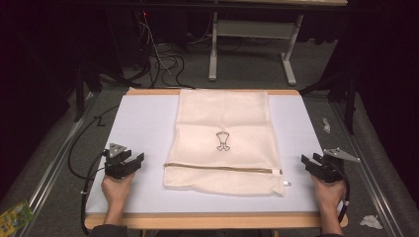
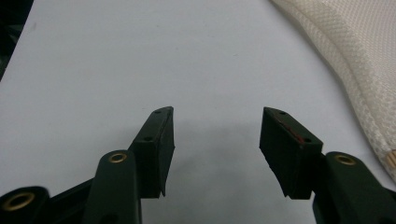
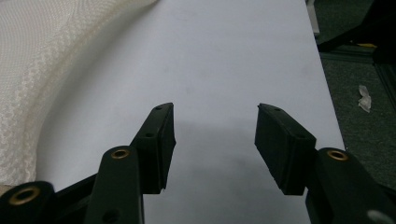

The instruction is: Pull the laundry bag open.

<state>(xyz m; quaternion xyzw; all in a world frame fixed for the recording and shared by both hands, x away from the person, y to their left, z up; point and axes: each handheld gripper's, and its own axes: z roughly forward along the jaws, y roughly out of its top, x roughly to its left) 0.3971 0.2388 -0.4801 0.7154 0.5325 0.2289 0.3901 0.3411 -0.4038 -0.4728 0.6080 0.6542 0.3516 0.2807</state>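
Note:
A cream mesh laundry bag [image 1: 223,138] lies flat in the middle of the white table top [image 1: 143,118], its zipper [image 1: 222,168] running across near the front end. A small dark emblem [image 1: 223,140] marks its centre. My left gripper [image 1: 136,159] rests on the table to the left of the bag, open, nothing between its jaws. In the left gripper view the bag's edge [image 2: 355,60] passes at the right of the left gripper [image 2: 217,116]. My right gripper [image 1: 307,161] sits right of the bag, open and empty. The right gripper view has the bag [image 3: 42,65] left of the right gripper [image 3: 215,112].
The table's wooden rim [image 1: 212,220] runs along the front. Grey carpet surrounds it, with cables [image 1: 163,59] and a white desk frame [image 1: 252,44] behind. Crumpled paper scraps [image 1: 370,221] lie on the floor at right, and a green packet [image 1: 14,217] at front left.

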